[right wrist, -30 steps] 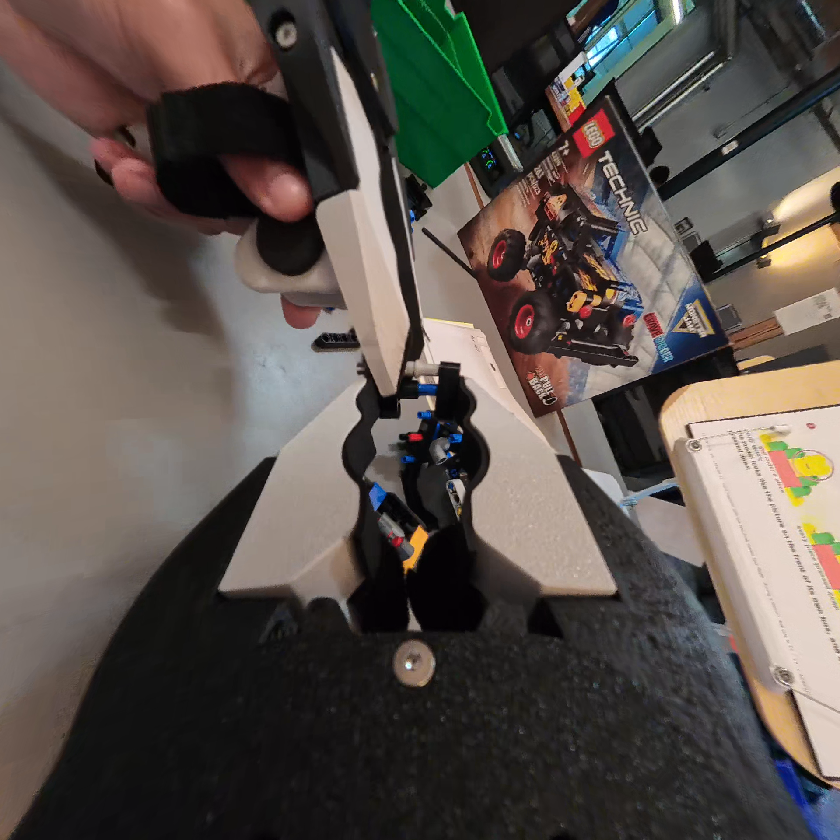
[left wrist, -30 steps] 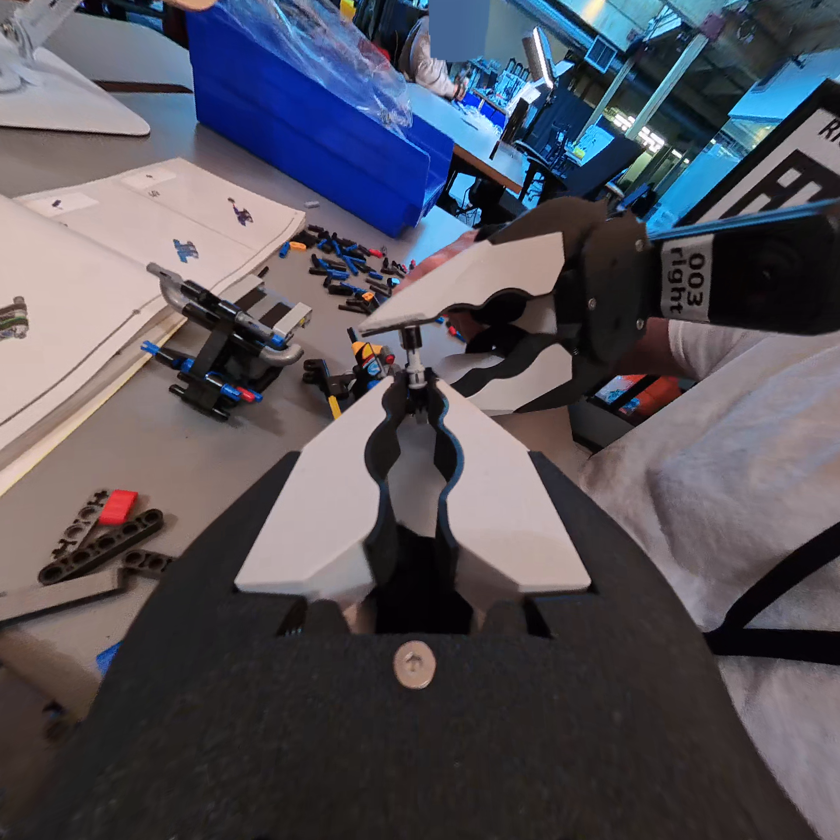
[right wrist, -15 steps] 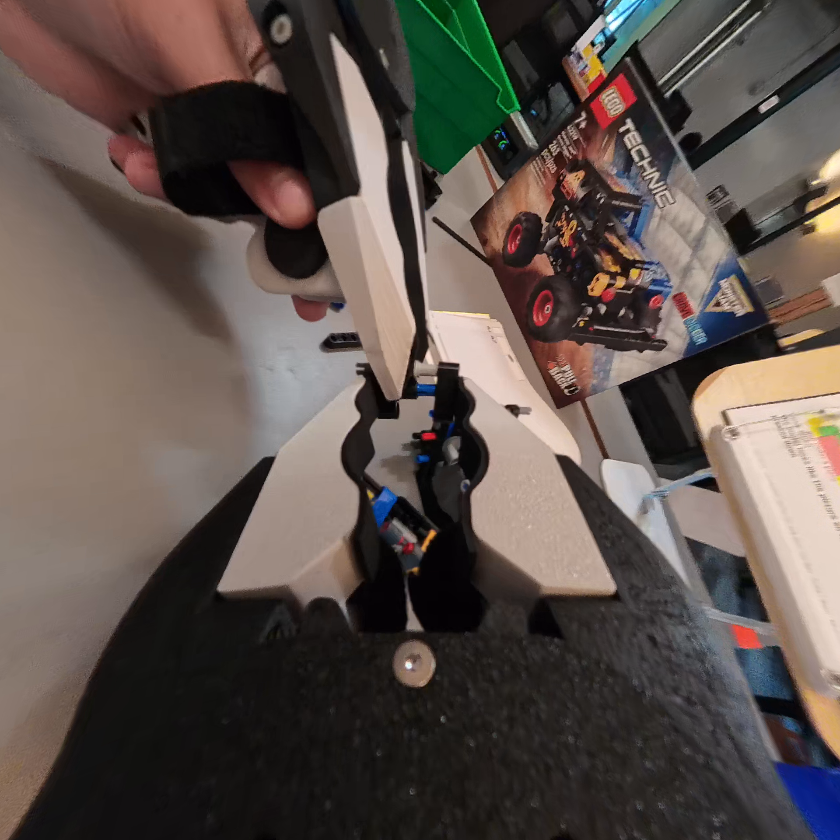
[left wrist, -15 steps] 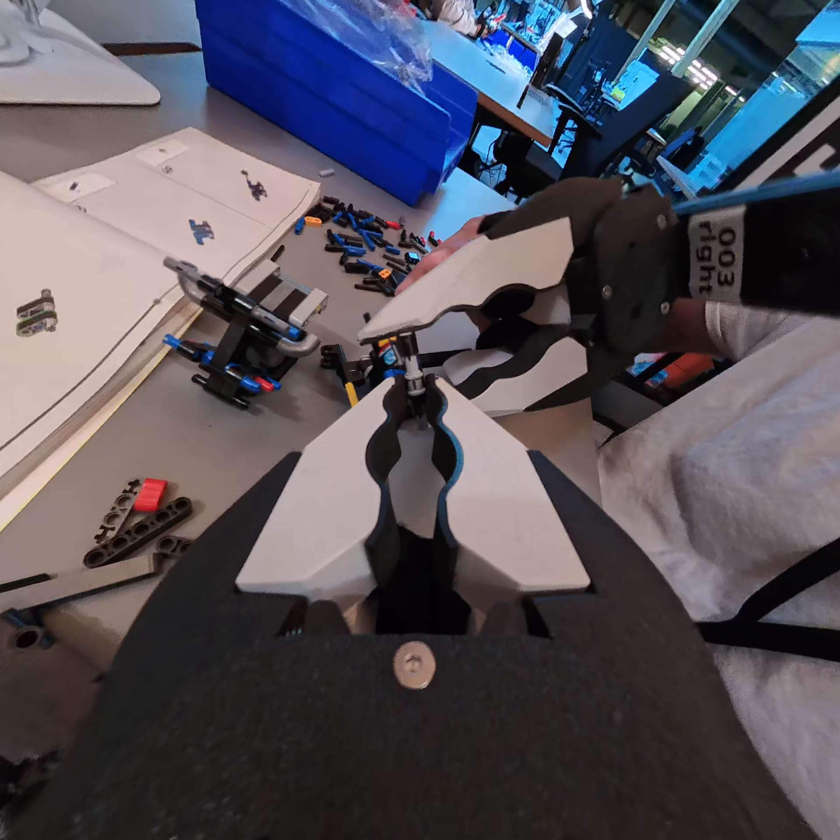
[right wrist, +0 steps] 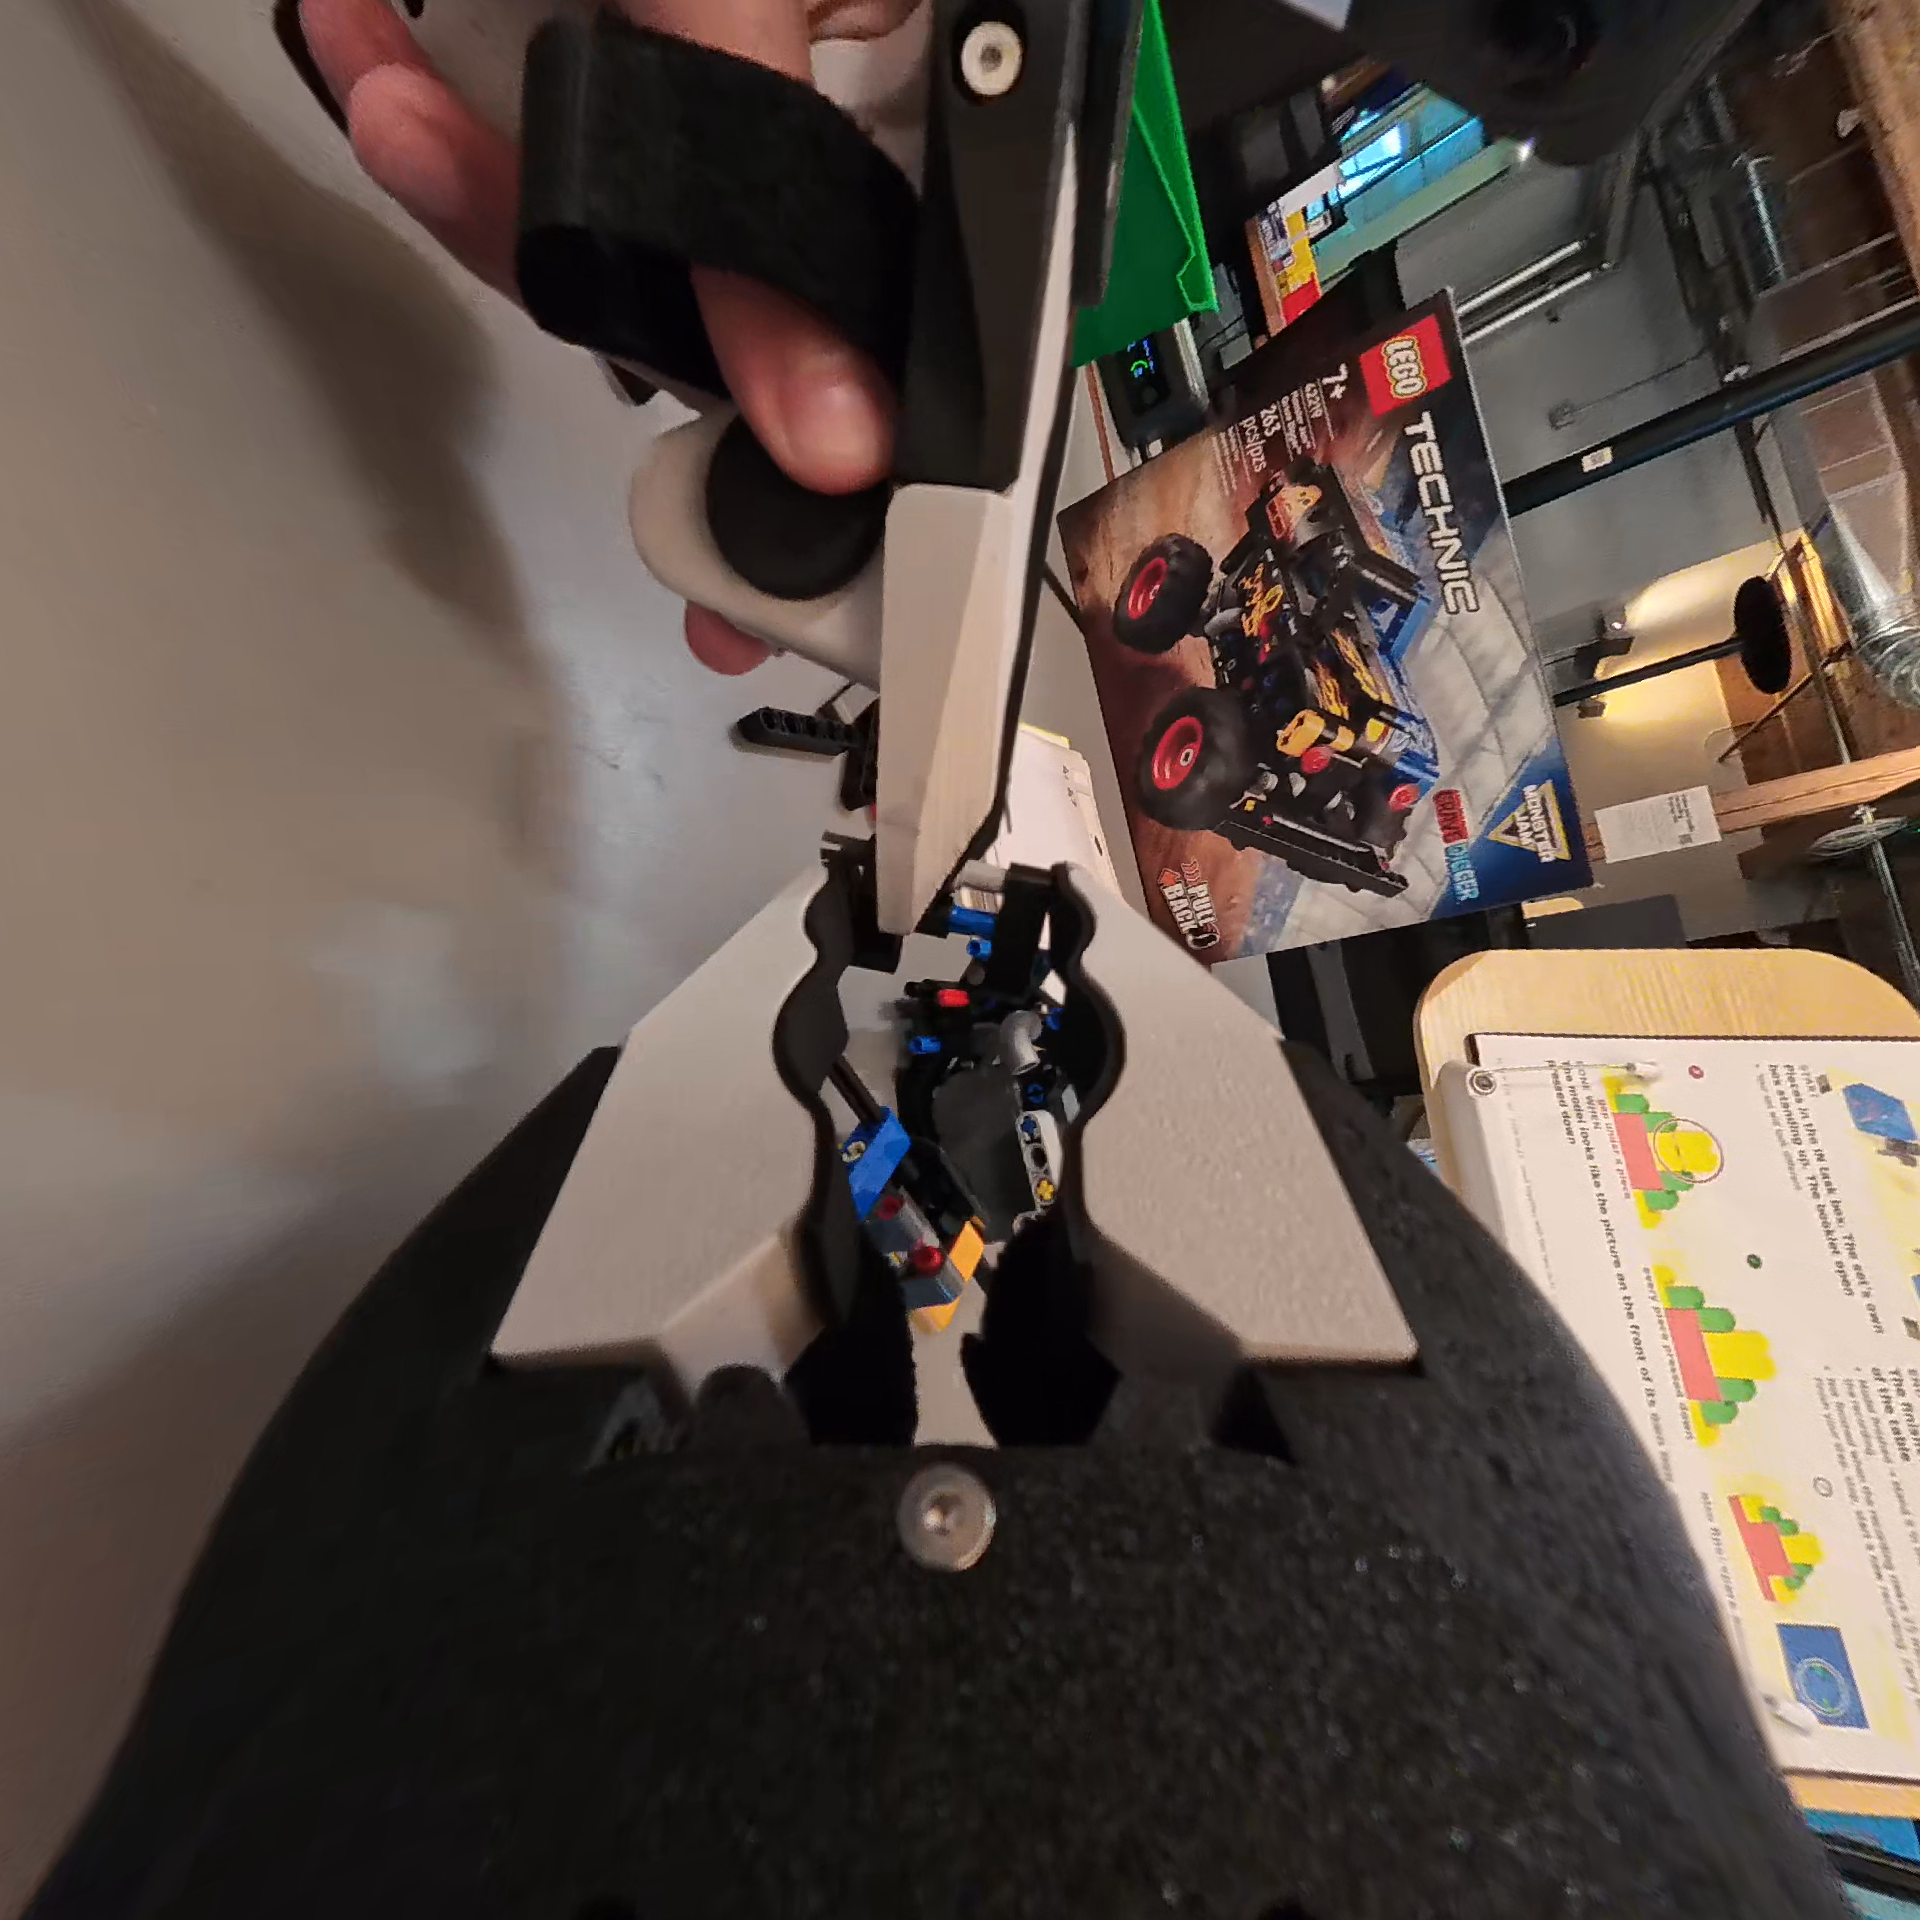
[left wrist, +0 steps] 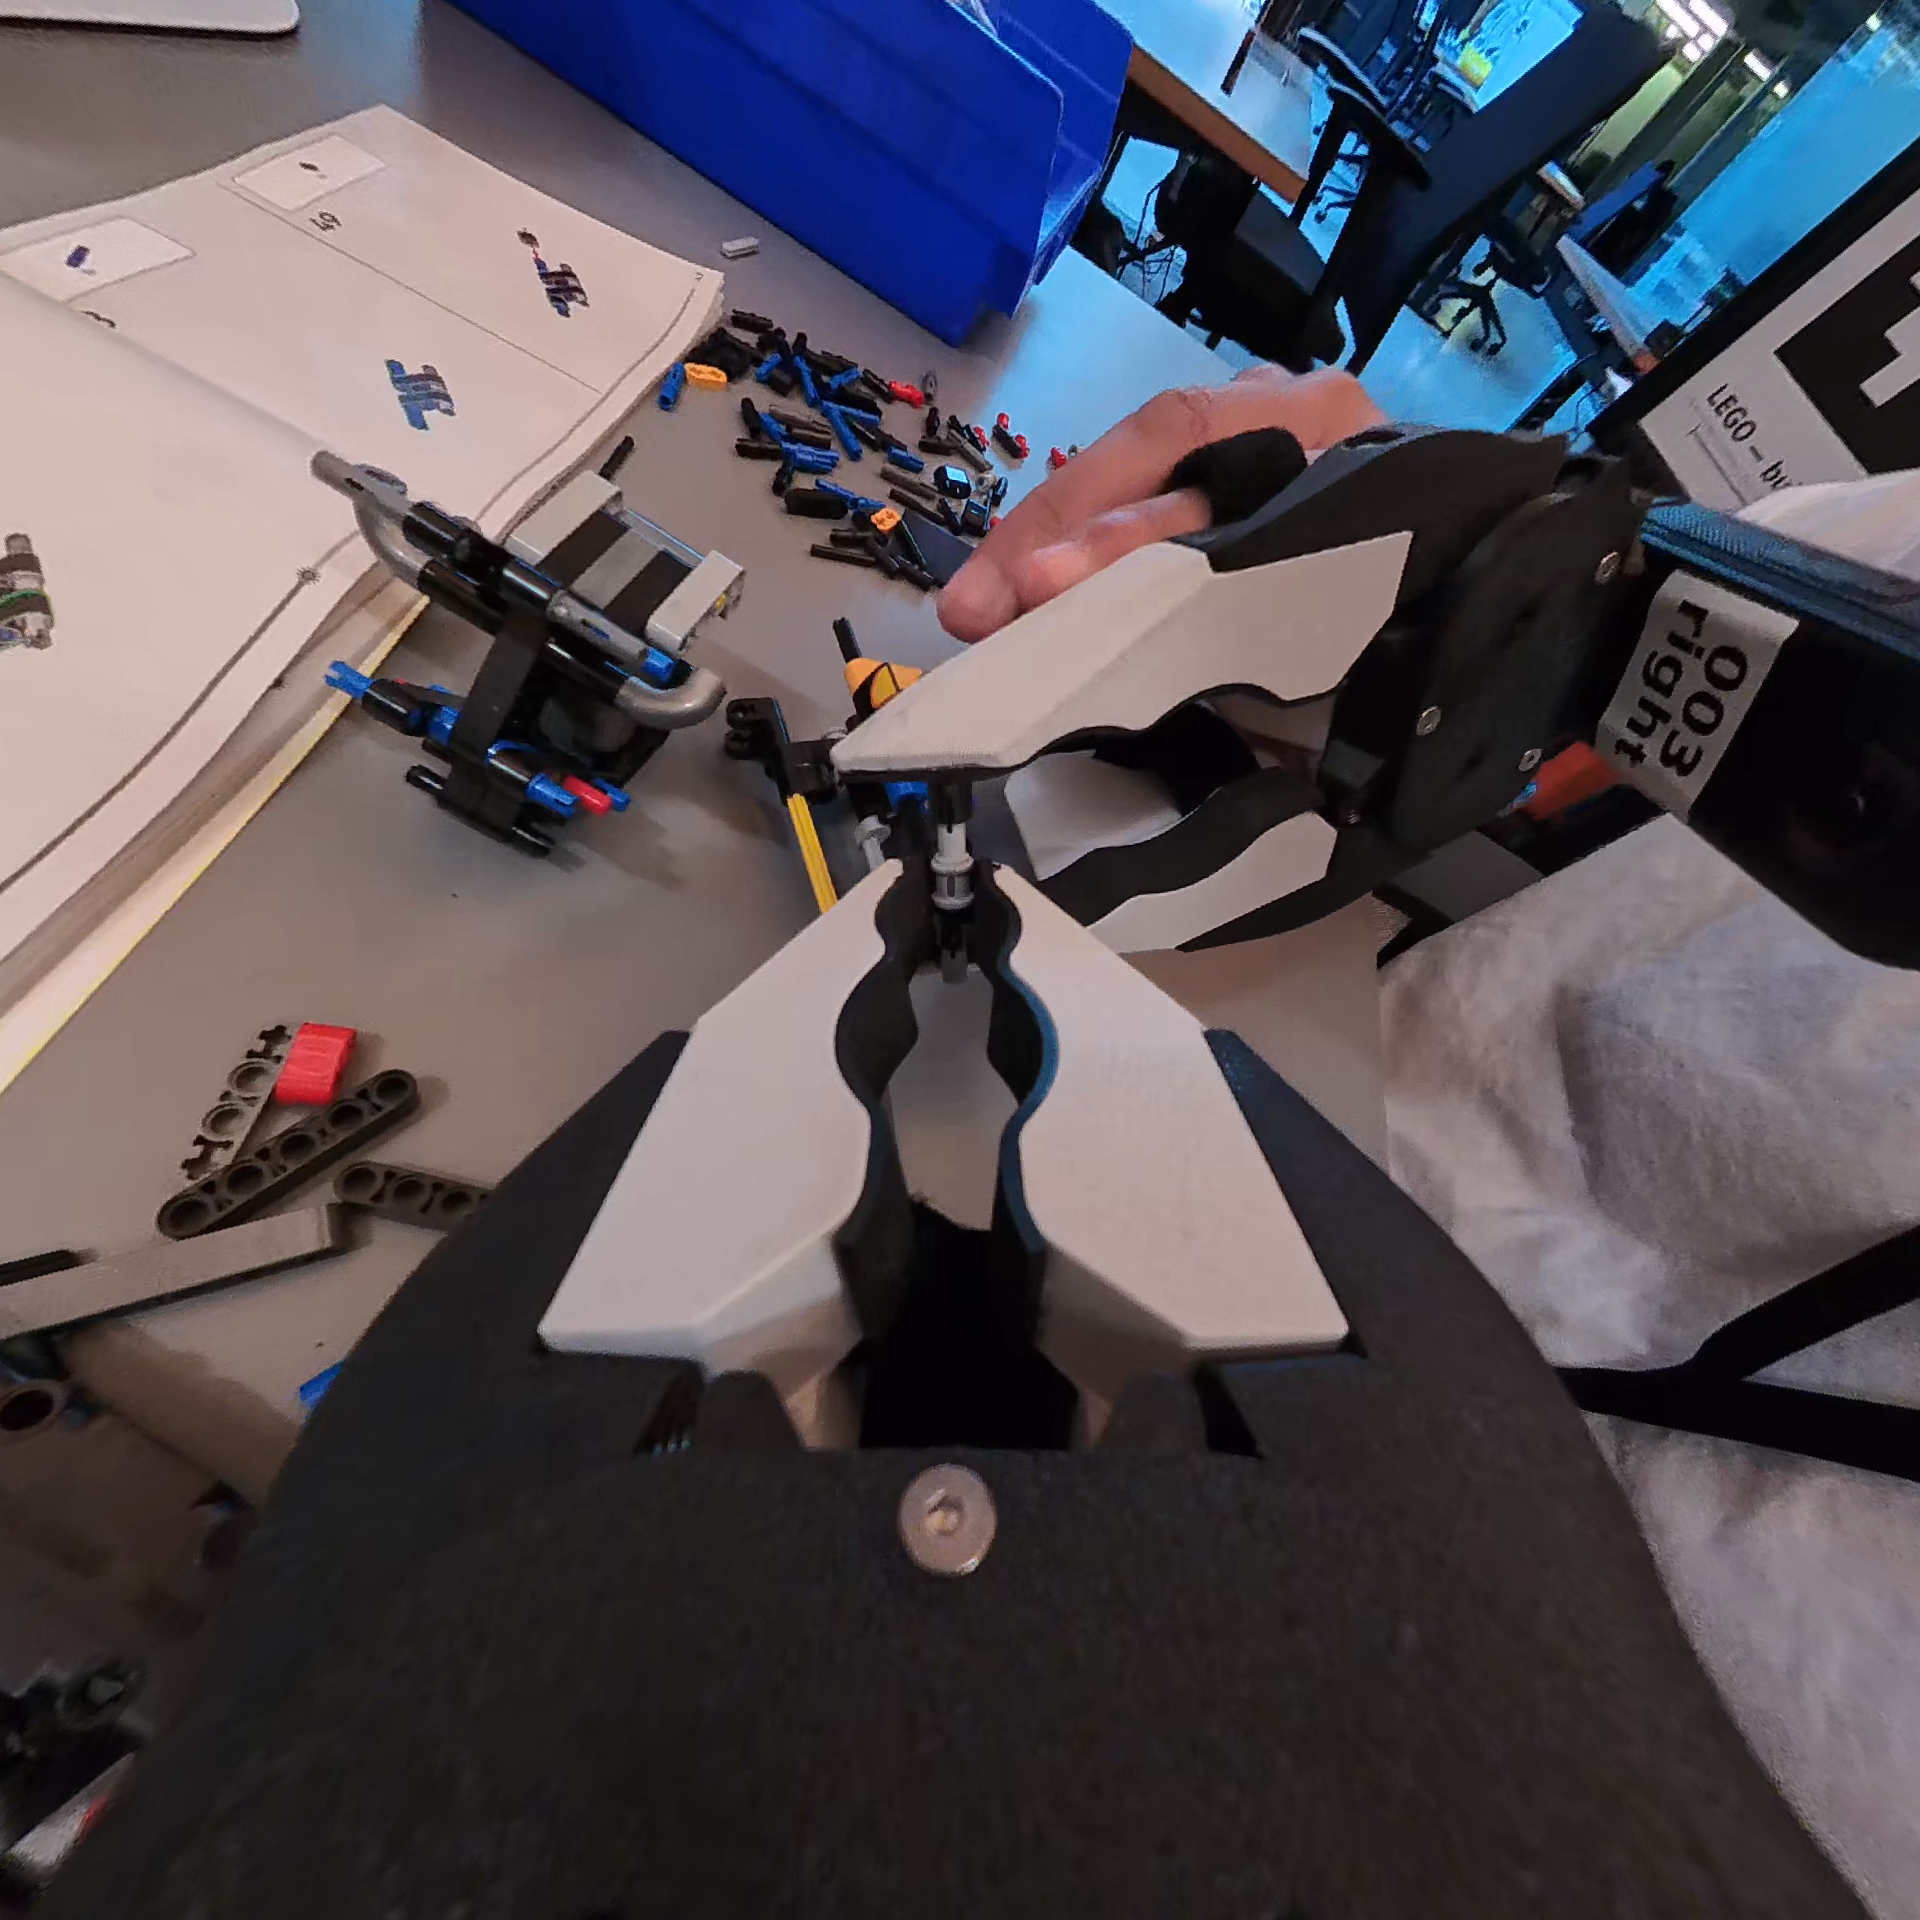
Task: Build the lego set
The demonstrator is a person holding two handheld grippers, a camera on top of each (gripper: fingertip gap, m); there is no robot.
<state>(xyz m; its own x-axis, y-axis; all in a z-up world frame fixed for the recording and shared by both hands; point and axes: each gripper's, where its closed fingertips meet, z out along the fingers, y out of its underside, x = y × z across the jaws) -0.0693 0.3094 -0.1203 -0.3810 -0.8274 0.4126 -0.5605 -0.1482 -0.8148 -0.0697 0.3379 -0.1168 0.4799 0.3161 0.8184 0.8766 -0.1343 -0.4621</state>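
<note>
My left gripper [left wrist: 951, 894] is shut on a small grey and black axle piece [left wrist: 951, 868] and holds it upright above the table. My right gripper [left wrist: 940, 831] comes in from the right. Its upper finger [left wrist: 1091, 665] rests on the piece's top end. In the right wrist view my right gripper [right wrist: 945, 904] has the piece's black ends [right wrist: 1023, 914] against its pads, and the left gripper's finger [right wrist: 956, 665] crosses between them. A yellow, blue and black sub-assembly [right wrist: 966, 1143] lies on the table below, also in the left wrist view [left wrist: 868, 686].
A partly built black, grey and blue frame [left wrist: 540, 665] stands by the open instruction booklet [left wrist: 260, 416]. Loose pins [left wrist: 842, 436] lie beyond, black beams with a red piece [left wrist: 291, 1132] at the left. Blue bin [left wrist: 852, 135] at the back. The set's box [right wrist: 1320, 665] stands upright. My two grippers' fingertips are within a few centimetres of each other.
Both grippers have stayed together on the axle piece. The left wrist view has tilted down toward the table, and the left gripper's hand looms larger in the right wrist view.
</note>
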